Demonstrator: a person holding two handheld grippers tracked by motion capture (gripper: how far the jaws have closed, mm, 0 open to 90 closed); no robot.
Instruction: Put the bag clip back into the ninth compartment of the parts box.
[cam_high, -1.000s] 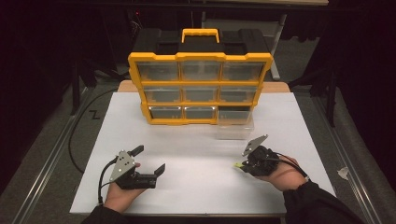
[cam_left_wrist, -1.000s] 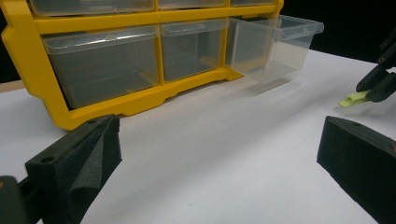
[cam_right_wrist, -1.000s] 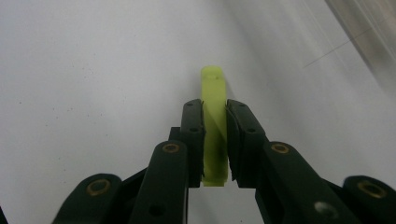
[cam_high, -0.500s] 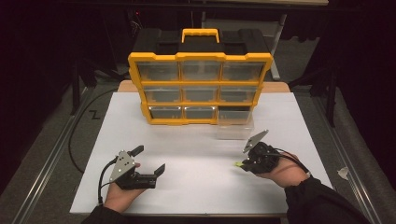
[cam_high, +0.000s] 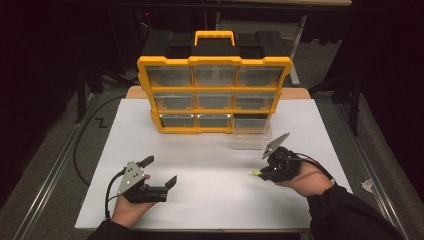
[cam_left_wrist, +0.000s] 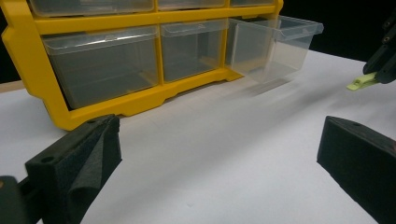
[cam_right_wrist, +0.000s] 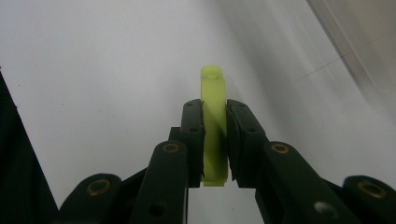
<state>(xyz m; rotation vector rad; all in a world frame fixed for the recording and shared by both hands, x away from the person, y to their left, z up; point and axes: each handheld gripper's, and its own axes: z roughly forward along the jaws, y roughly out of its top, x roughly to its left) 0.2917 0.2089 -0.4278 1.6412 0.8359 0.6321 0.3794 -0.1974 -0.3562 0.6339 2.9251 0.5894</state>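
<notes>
The right hand-held gripper (cam_high: 261, 171) is clamped on a small yellow-green clip (cam_right_wrist: 214, 125) above the near right worktop (cam_high: 210, 210). The left hand-held gripper (cam_high: 161, 172) rests apart and empty. The pulled-out clear drawer (cam_high: 251, 134) of the yellow organiser (cam_high: 214, 95) stands open just beyond; placing the clip there apparently remains.

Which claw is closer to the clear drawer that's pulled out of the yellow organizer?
Right. The right claw sits just in front of the clear drawer; the left claw is farther off toward the table's left.
</notes>
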